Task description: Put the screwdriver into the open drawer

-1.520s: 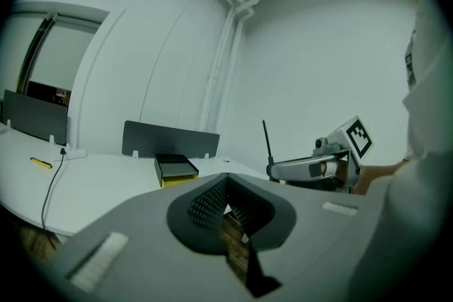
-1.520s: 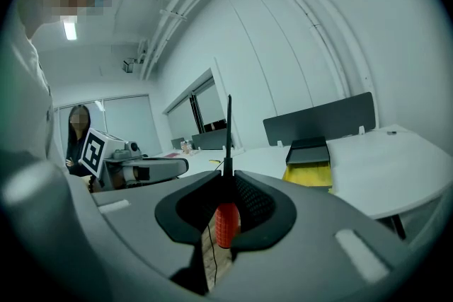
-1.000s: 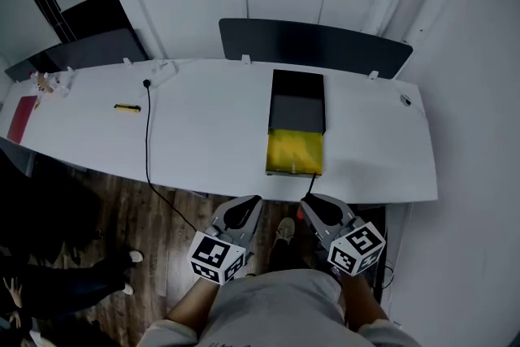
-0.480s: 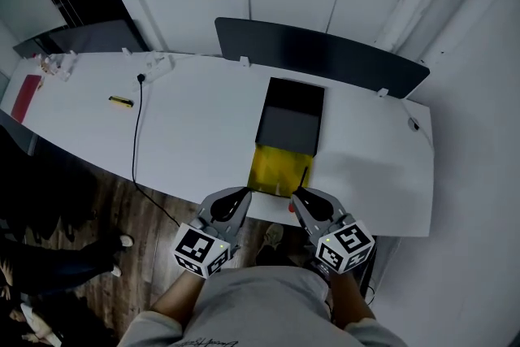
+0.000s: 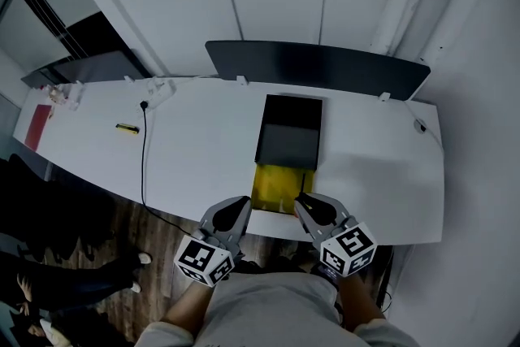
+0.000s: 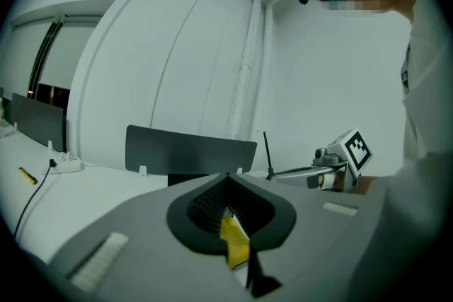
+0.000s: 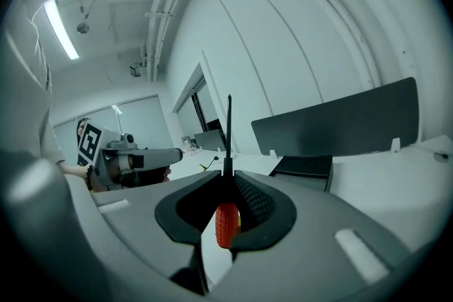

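Pinching the screwdriver (image 7: 225, 223) in the right claw (image 5: 307, 204), left claw (image 6: 227, 179) pressed together. Might bump the drawer (image 5: 275, 188) edge and fall outside.

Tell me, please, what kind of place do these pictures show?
Probably an office: a long white desk with a dark divider screen behind it, a cable over its edge, and wooden flooring.

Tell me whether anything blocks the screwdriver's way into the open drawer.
Nothing visible does. The right tongs hold the screwdriver upright just short of the drawer, whose yellow inside lies uncovered right ahead.
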Demonstrator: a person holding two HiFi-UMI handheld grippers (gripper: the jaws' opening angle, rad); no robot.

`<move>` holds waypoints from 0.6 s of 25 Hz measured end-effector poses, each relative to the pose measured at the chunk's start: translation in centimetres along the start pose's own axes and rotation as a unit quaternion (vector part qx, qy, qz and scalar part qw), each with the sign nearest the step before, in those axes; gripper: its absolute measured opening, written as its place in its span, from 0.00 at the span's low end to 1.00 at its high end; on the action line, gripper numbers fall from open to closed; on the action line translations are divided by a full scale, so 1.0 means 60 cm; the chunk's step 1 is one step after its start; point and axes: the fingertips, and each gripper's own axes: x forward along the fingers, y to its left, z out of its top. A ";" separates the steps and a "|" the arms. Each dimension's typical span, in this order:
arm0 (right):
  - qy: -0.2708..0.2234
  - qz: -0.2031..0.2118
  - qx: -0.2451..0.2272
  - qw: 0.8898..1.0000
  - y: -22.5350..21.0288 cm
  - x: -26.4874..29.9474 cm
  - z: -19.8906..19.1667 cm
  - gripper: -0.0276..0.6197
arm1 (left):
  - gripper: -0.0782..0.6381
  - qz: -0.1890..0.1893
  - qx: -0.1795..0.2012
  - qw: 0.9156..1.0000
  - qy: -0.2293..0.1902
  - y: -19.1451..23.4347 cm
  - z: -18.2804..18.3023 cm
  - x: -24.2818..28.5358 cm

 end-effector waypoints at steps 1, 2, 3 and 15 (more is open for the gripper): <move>0.001 -0.002 0.001 1.000 -0.002 0.001 -0.001 0.15 | 0.11 -0.002 0.002 1.000 0.000 0.001 0.001 0.001; 0.003 -0.004 0.002 1.000 -0.005 0.002 -0.001 0.15 | 0.11 -0.005 0.004 1.000 0.000 0.003 0.002 0.002; 0.005 -0.007 0.000 1.000 -0.008 0.004 0.000 0.15 | 0.11 -0.008 0.004 1.000 -0.001 0.005 0.002 0.005; 0.044 -0.052 -0.012 0.998 -0.022 0.039 -0.023 0.15 | 0.11 -0.027 0.005 1.000 0.012 0.065 -0.021 0.022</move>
